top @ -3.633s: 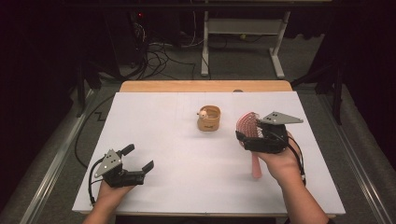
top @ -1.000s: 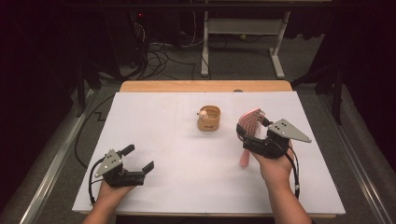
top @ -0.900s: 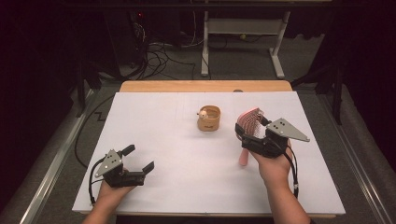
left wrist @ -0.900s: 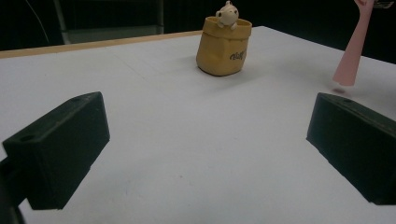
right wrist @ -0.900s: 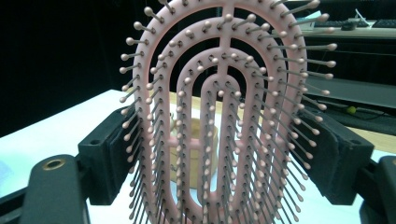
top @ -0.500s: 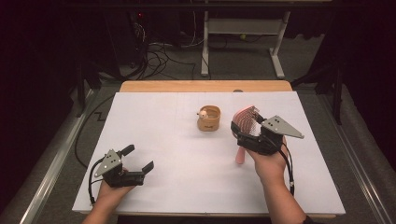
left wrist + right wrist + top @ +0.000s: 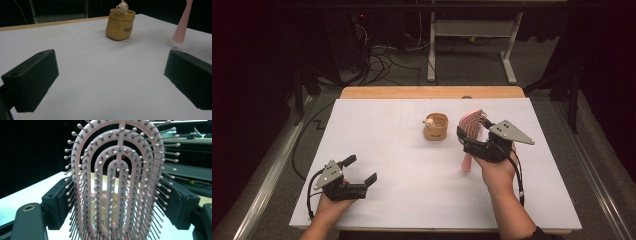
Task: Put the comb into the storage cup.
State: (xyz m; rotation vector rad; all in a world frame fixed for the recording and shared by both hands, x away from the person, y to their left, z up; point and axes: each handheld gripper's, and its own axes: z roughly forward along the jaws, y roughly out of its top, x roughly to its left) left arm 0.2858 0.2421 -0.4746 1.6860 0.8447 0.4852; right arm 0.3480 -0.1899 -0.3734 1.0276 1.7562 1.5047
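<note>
A dark room with cables and a white frame on the floor lies behind the white counter (image 7: 412, 200), whose far edge shows bare wood. We see the left tongs (image 7: 360, 171) held low at the near left of the counter, jaws spread wide and grasping nothing; in the left gripper view the two black jaws stand well apart over bare counter. Ahead of the left tongs, well apart, stands a small tan pouch (image 7: 120, 24) with a pale figure (image 7: 122, 7) at its rim. The right tongs (image 7: 474, 134) are raised at the right of the counter, clenched on a pink brush (image 7: 473, 126). In the right gripper view the brush (image 7: 120, 185) head stands upright between the jaws, which press on its two sides, bristles facing the camera. The brush handle (image 7: 467, 162) hangs down below the right tongs, its tip near the counter. The pouch (image 7: 435, 126) sits just left of the right tongs, not touching the brush.
</note>
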